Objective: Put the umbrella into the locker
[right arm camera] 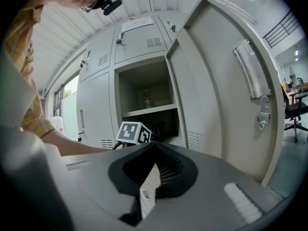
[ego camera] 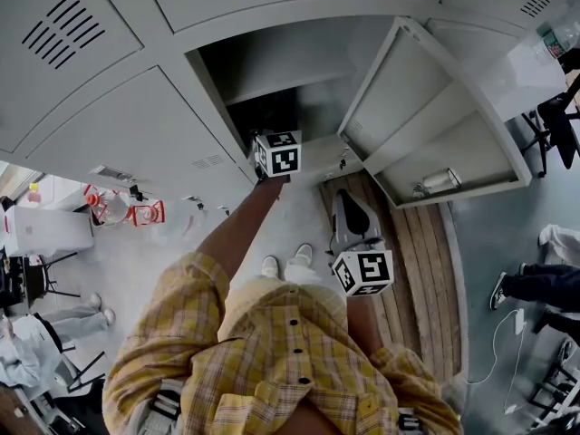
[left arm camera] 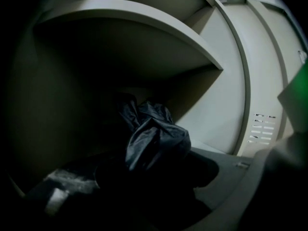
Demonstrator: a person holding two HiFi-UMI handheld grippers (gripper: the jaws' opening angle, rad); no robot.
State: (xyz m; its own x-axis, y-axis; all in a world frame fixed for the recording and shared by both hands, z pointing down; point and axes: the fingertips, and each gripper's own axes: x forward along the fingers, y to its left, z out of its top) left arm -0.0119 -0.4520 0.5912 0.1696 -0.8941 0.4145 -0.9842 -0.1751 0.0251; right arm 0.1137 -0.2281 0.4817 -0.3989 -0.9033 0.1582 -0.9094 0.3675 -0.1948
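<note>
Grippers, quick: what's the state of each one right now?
Left gripper: closed on the umbrella, inside the locker.
Right gripper: closed, holding nothing.

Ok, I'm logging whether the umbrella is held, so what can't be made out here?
Whether the left gripper holds the umbrella: left gripper view, jaws lost in shadow inside the locker.
Umbrella, head view: behind the marker cube, in darkness.
Small item on the shelf: right gripper view, too small.
</note>
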